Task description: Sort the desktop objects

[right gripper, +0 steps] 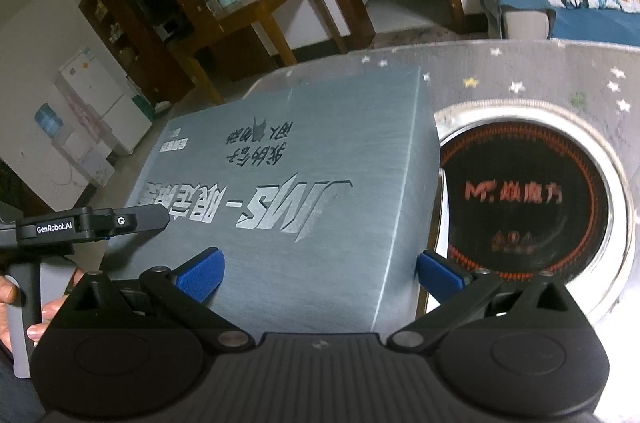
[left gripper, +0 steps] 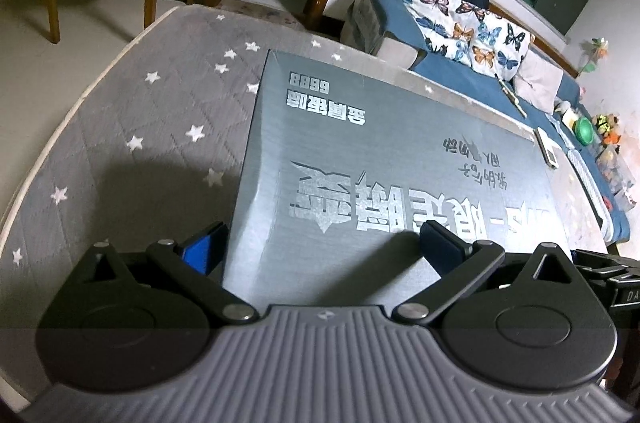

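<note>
I am looking past a star-patterned grey cloth (left gripper: pixel 132 127) at a blue sofa (left gripper: pixel 460 75) carrying a butterfly pillow (left gripper: pixel 464 27), and a wooden table (right gripper: pixel 260 7) is standing behind.

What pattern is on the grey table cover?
White stars on the grey quilted table cover, clearest in the left wrist view.

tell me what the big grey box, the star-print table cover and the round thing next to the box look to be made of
Grey box: probably printed cardboard with a brushed-metal look; creased fold lines and a streaky sheen show.
Star-print cover: seemingly quilted fabric, matte, with stitched diamond lines.
Round inset: apparently a dark glossy glass or ceramic plate in a shiny metal ring, judging by reflections; likely a built-in hotplate.
</note>
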`<state>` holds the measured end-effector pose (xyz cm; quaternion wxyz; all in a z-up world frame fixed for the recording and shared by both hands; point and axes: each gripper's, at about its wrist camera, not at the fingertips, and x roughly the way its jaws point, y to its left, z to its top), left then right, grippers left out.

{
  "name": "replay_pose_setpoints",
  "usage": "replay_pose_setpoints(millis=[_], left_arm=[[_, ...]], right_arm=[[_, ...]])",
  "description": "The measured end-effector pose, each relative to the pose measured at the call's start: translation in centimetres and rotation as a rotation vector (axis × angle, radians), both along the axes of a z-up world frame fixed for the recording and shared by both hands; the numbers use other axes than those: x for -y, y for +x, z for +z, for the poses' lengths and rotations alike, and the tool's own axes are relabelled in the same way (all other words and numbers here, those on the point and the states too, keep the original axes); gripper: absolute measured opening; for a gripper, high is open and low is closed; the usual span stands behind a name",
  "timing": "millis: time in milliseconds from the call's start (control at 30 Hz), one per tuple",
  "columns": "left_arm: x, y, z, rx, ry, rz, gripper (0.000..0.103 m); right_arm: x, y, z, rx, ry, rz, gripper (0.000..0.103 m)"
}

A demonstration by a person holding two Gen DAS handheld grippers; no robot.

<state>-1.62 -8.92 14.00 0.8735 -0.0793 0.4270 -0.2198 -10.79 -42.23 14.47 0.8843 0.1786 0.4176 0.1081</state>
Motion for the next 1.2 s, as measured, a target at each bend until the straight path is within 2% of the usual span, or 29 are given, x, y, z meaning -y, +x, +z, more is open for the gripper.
replay_pose_setpoints(millis=[533, 767, 1200], left_arm=[[-0.1, 0.6, -2.2, -0.038, 0.002, 0.011, 0.102], [0.5, -0.4, -1.3, -0.039, 0.003, 0.008, 0.102], [2.0, -0.2, -2.1, -0.022, 0.045, -0.009, 0.102]], right_arm=[[0.3, -0.1, -2.0, -0.032, 0.017, 0.0, 0.103], [0.3, 0.1, -2.5, -0.038, 0.012, -0.003, 0.103], [0.4, 0.5, -3.3, -0.049, 0.002, -0.01, 0.103]])
